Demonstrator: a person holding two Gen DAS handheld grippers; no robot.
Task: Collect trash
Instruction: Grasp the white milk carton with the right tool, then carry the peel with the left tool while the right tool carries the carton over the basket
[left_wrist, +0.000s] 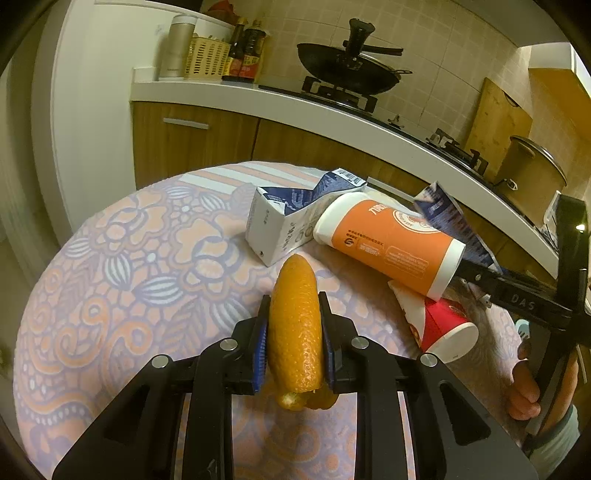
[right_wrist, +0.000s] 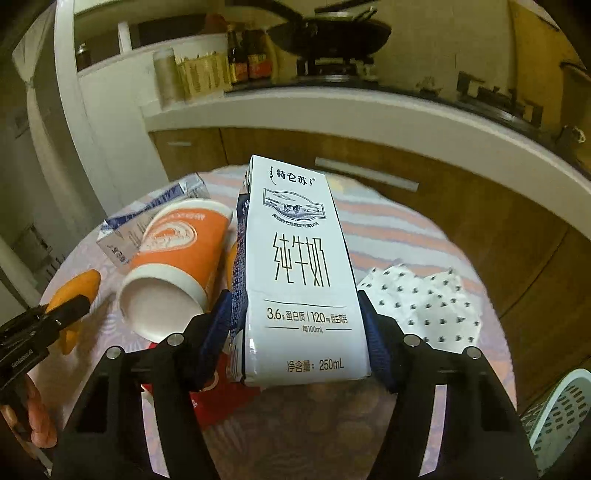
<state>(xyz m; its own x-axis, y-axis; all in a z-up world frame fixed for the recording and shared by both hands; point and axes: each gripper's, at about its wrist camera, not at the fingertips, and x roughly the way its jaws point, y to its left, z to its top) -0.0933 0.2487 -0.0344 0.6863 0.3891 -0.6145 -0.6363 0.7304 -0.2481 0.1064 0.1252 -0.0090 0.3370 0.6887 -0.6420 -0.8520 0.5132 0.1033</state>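
My left gripper (left_wrist: 294, 306) is shut on a piece of orange peel (left_wrist: 295, 317) and holds it above the patterned tablecloth (left_wrist: 147, 258). My right gripper (right_wrist: 295, 306) is shut on a white milk carton (right_wrist: 299, 273), held just above the table. An orange paper cup (left_wrist: 391, 240) lies on its side against a second milk carton (left_wrist: 284, 221); both show in the right wrist view, the cup (right_wrist: 177, 254) and the carton (right_wrist: 147, 218). A red paper cup (left_wrist: 439, 325) lies under the right gripper's arm. A crumpled dotted paper (right_wrist: 417, 299) lies right of the held carton.
The round table stands next to a kitchen counter (left_wrist: 332, 114) with a wok (left_wrist: 347, 70), bottles and a pot. A perforated basket (right_wrist: 557, 410) shows low at the right, beside the table. The left gripper with its peel shows at the left of the right wrist view (right_wrist: 70, 302).
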